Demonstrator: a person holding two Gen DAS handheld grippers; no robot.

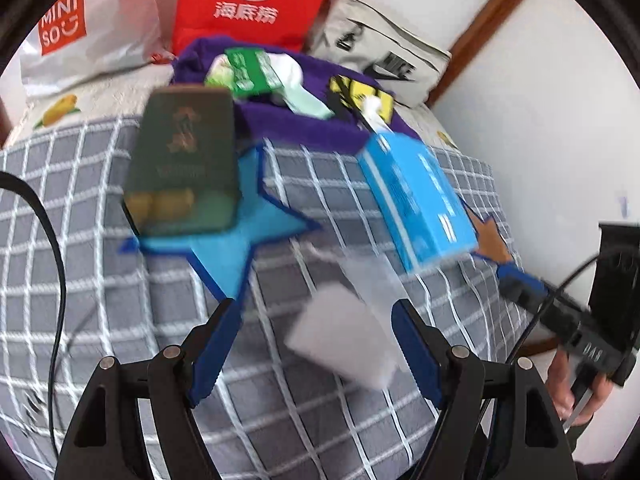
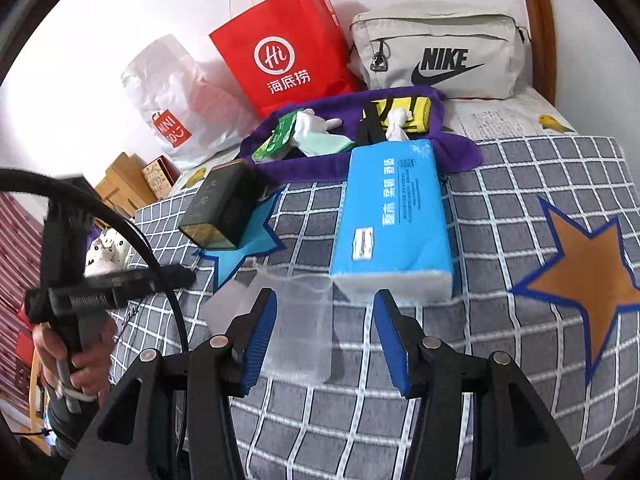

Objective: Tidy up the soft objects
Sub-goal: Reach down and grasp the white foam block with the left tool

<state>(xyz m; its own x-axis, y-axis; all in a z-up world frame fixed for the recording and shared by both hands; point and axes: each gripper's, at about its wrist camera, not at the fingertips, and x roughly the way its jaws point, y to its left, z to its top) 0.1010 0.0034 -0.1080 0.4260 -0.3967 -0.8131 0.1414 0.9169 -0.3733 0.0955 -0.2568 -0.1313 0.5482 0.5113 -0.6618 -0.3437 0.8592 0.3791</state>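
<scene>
Both grippers hovering over the grey checked bed (image 2: pixel 500 208).
Left gripper (image 1: pixel 316 344) and right gripper (image 2: pixel 324 336) jaws standing open, empty, above a clear plastic pouch (image 2: pixel 296 320).

tissue pack (image 2: pixel 394 216) right of box (image 2: pixel 222 210), towel (image 2: pixel 456 152) behind

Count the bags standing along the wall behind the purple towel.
3: a white plastic Miniso bag on the left, a red paper bag in the middle, a grey Nike pouch on the right. Others could be hidden behind them.
</scene>
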